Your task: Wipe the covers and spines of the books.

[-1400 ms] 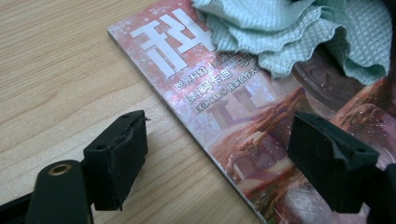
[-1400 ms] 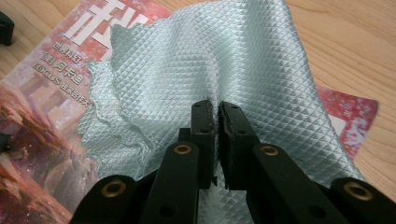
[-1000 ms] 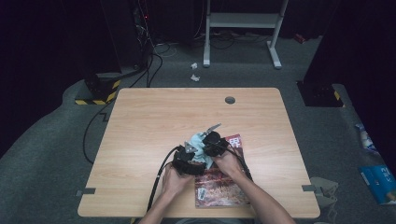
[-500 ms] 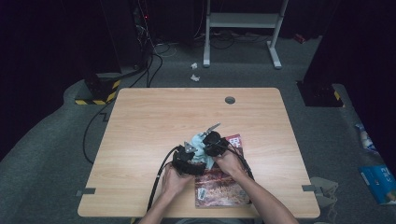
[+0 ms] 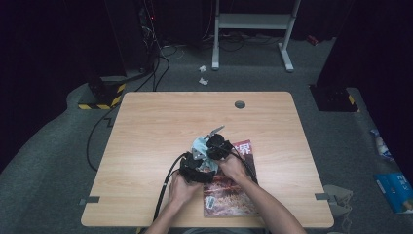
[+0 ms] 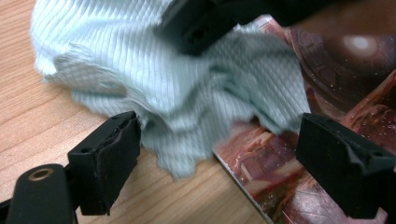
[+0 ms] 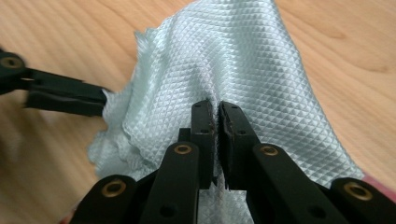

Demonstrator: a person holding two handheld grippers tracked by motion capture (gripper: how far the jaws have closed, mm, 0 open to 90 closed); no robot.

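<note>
A pale blue-green waffle-weave cloth (image 5: 198,145) lies bunched partly on the wood table (image 5: 160,122) and partly over the upper left corner of a magazine (image 5: 231,187) with a reddish-brown cover. My right gripper (image 7: 216,109) is shut on a raised fold of the cloth (image 7: 243,60), pinching it into a ridge. My left gripper (image 6: 219,135) is open, its jaws straddling the near edge of the cloth (image 6: 177,84) where it overlaps the magazine (image 6: 336,79). In the high view both grippers meet over the cloth, the left gripper (image 5: 200,163) just in front of the right gripper (image 5: 210,150).
A round cable hole (image 5: 239,104) sits near the table's far edge. A black cable (image 5: 163,187) trails off the front left. Bare wood surrounds the cloth to the left, right and far side. A white desk frame (image 5: 253,24) stands on the floor beyond.
</note>
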